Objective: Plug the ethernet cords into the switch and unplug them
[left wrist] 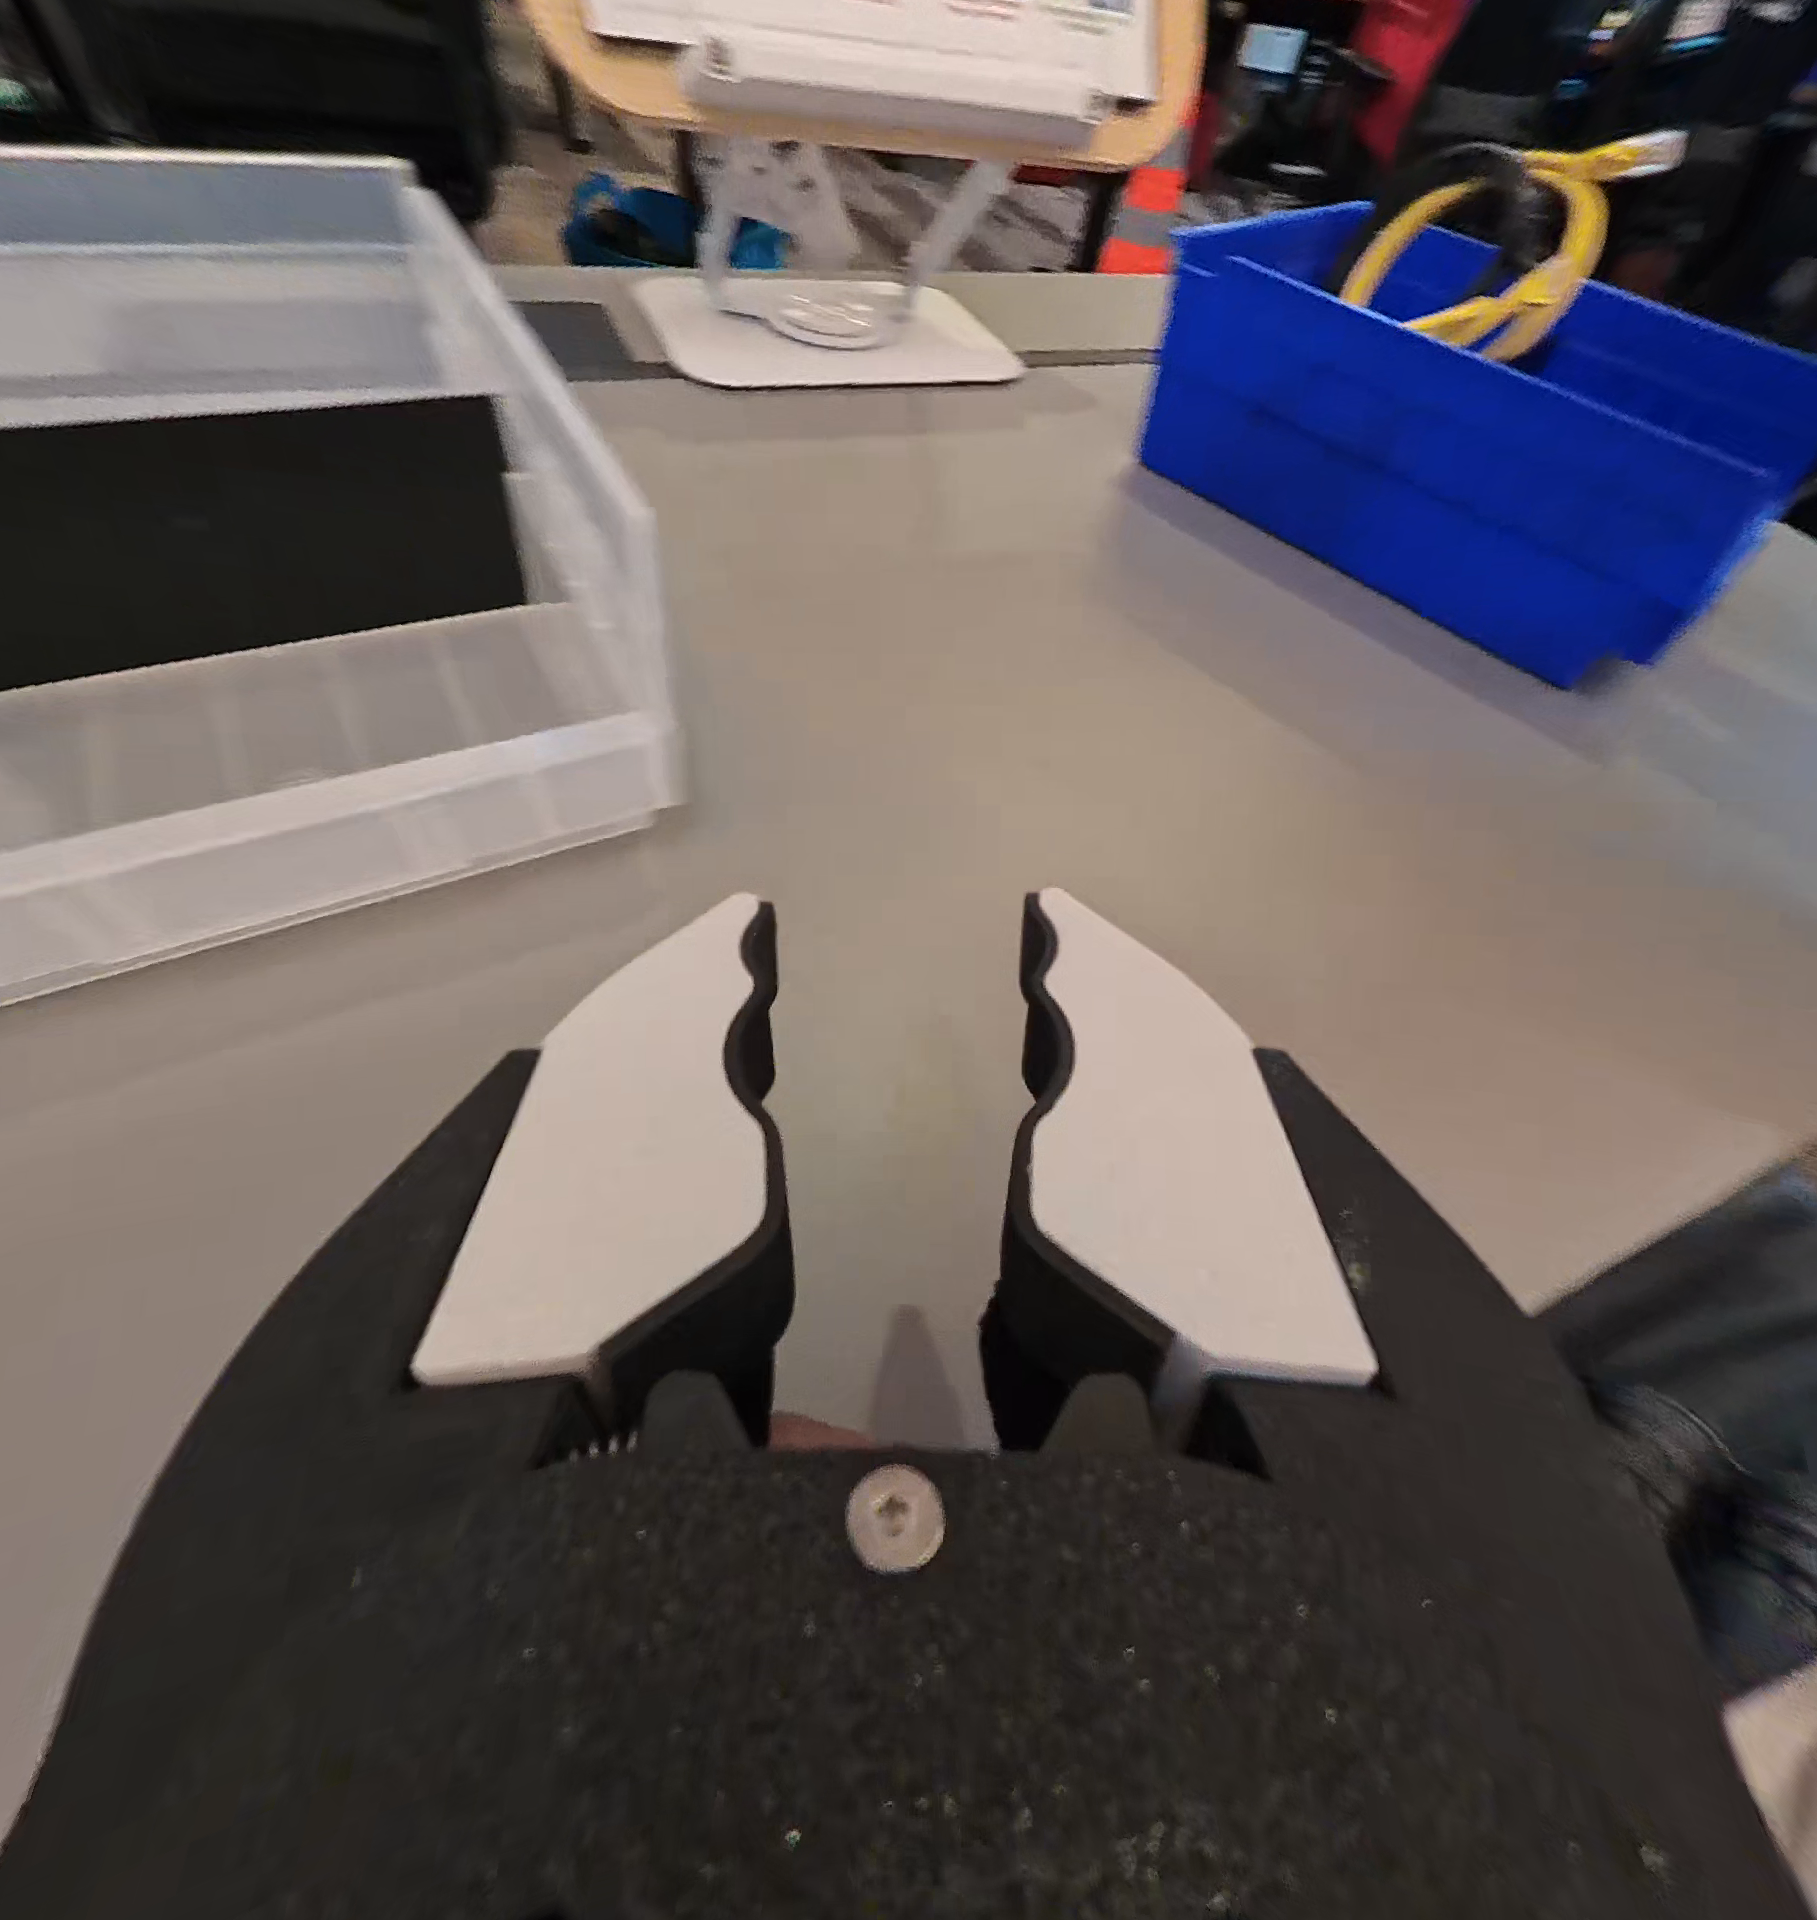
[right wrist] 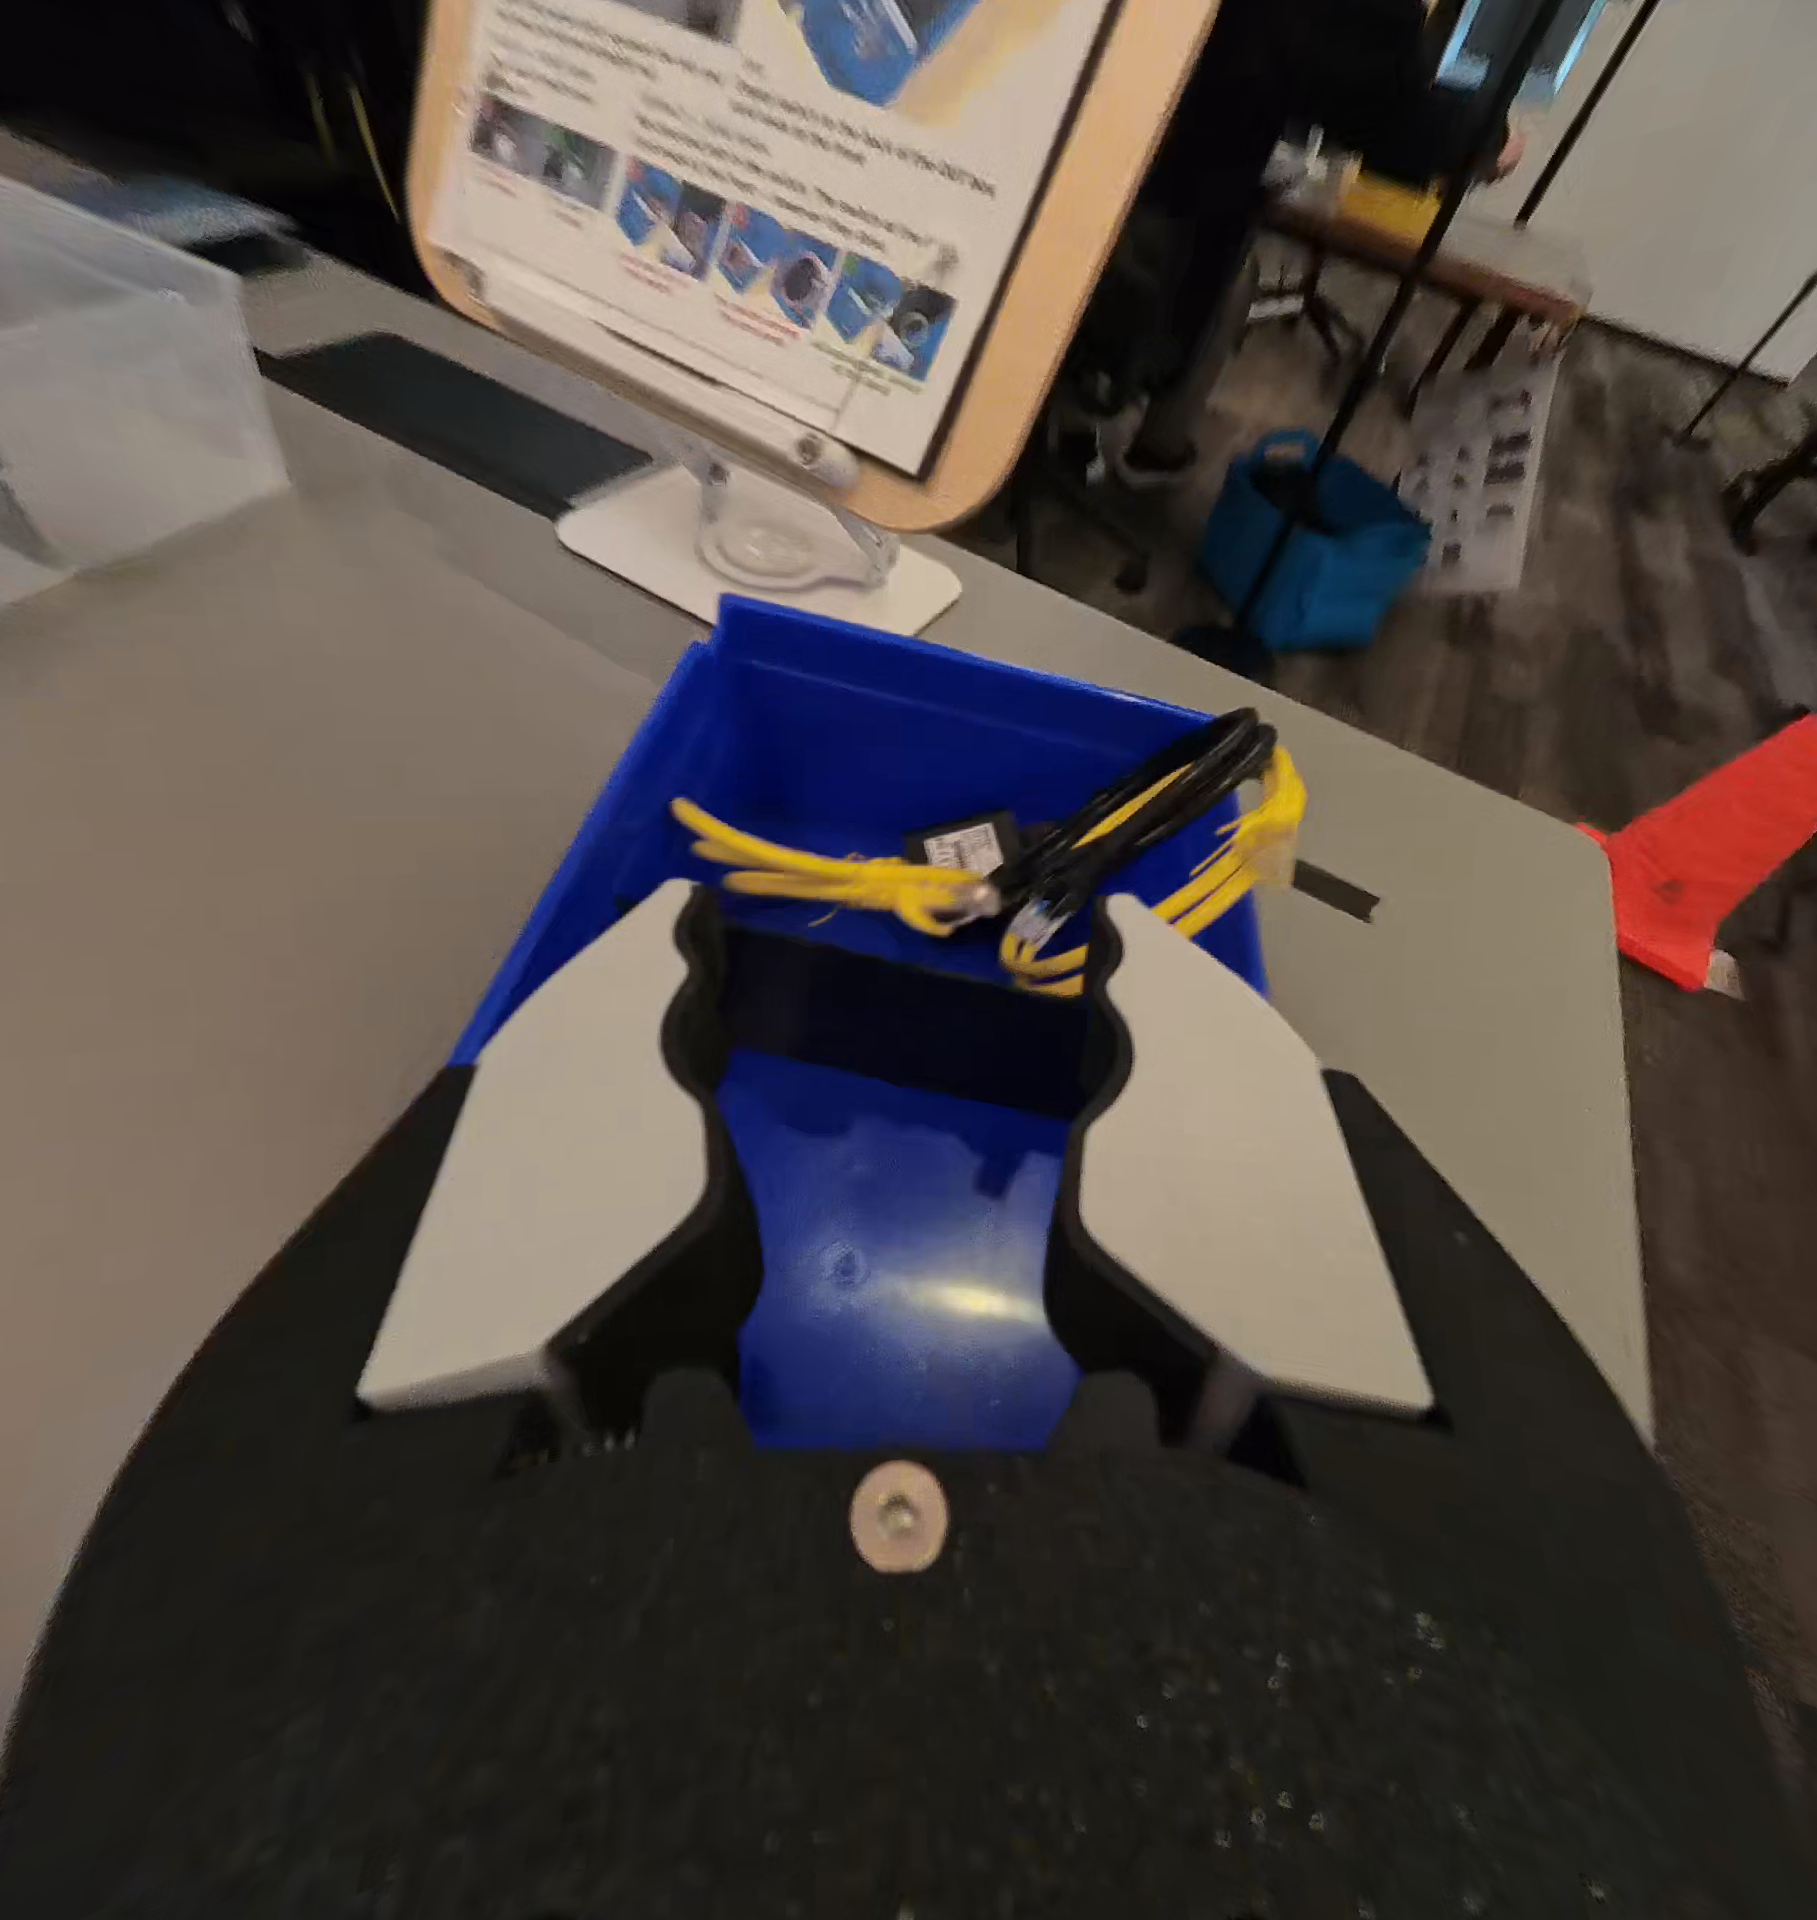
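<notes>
Yellow ethernet cords (right wrist: 831, 868) lie in a blue bin (right wrist: 883, 644) together with a coiled black cable (right wrist: 1164, 790) and a small black adapter (right wrist: 966, 842). My right gripper (right wrist: 899, 899) hovers over the near end of this bin, wide open, with nothing between its pads; the cord plugs lie just beyond its fingertips. My left gripper (left wrist: 899, 914) is open and empty above the bare grey table (left wrist: 987, 675). In the left wrist view the blue bin (left wrist: 1455, 468) stands at the right with the yellow cords (left wrist: 1548, 301) sticking up. A flat black box (left wrist: 229, 540) lies in a clear plastic bin (left wrist: 260, 800) at the left.
A tilted instruction board on a white stand (right wrist: 758, 561) stands at the table's far edge, behind the bins; it also shows in the left wrist view (left wrist: 831, 332). A person's sleeve (left wrist: 1735, 1403) is at the lower right. The table's right edge runs close to the blue bin. One gripper's finger ends stand about 50 cm off the other's.
</notes>
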`<state>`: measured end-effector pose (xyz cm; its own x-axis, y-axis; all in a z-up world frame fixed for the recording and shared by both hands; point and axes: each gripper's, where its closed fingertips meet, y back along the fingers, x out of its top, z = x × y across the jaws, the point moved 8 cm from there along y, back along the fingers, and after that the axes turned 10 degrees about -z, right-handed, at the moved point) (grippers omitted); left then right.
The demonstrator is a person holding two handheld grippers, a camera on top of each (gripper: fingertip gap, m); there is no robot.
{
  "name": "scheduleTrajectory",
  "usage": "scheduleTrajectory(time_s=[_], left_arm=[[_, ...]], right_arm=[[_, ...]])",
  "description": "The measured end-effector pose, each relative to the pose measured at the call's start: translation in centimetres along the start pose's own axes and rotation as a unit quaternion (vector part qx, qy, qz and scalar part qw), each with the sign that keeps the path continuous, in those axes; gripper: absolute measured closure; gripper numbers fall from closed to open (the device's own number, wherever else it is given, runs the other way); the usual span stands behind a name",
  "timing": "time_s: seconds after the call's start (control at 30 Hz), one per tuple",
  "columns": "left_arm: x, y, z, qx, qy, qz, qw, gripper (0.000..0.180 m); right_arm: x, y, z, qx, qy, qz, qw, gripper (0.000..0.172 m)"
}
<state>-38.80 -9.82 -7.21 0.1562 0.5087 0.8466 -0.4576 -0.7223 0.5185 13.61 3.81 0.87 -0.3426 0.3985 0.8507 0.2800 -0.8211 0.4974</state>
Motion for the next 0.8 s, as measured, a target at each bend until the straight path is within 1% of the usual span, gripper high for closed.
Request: scheduleTrajectory(time_s=[0.07,0.13,0.23,0.3,0.33,0.4,0.5,0.57,0.67,0.8], left_arm=[[0.1,0.4,-1.2,0.049,0.02,0.013,0.999,0.139],[0.0,0.9,-2.2,0.079,0.042,0.031,0.995,0.139],[0.0,1.5,-3.2,0.088,0.074,0.058,0.992,0.139],[0.0,1.9,-3.6,0.09,0.085,0.068,0.99,0.139],[0.0,2.0,-3.7,0.089,0.088,0.07,0.99,0.139],[0.2,2.2,-3.7,0.074,0.094,0.074,0.99,0.139],[0.3,2.3,-3.7,0.067,0.097,0.076,0.99,0.139],[0.3,2.3,-3.5,0.062,0.099,0.074,0.99,0.139],[0.4,2.5,-3.0,0.052,0.106,0.073,0.99,0.139],[0.3,2.1,-0.8,0.003,0.121,0.058,0.991,0.139]], right_arm=[[-2.4,1.3,-1.6,-0.018,-0.008,0.03,0.999,0.106],[-4.8,2.4,-2.9,-0.033,-0.026,0.054,0.998,0.108],[-8.5,3.7,-4.9,-0.035,-0.068,0.07,0.995,0.105],[-10.9,4.2,-5.8,-0.052,-0.073,0.074,0.993,0.107],[-11.5,4.5,-6.1,-0.063,-0.066,0.068,0.993,0.11],[-11.0,4.6,-6.4,-0.049,-0.056,0.05,0.996,0.109],[-10.9,4.6,-6.6,-0.05,-0.061,0.06,0.995,0.108],[-11.4,4.4,-6.8,-0.049,-0.054,0.051,0.996,0.108],[-11.4,4.5,-6.7,-0.044,-0.066,0.048,0.996,0.105],[-11.2,4.8,-6.5,-0.049,-0.065,0.054,0.995,0.104]])
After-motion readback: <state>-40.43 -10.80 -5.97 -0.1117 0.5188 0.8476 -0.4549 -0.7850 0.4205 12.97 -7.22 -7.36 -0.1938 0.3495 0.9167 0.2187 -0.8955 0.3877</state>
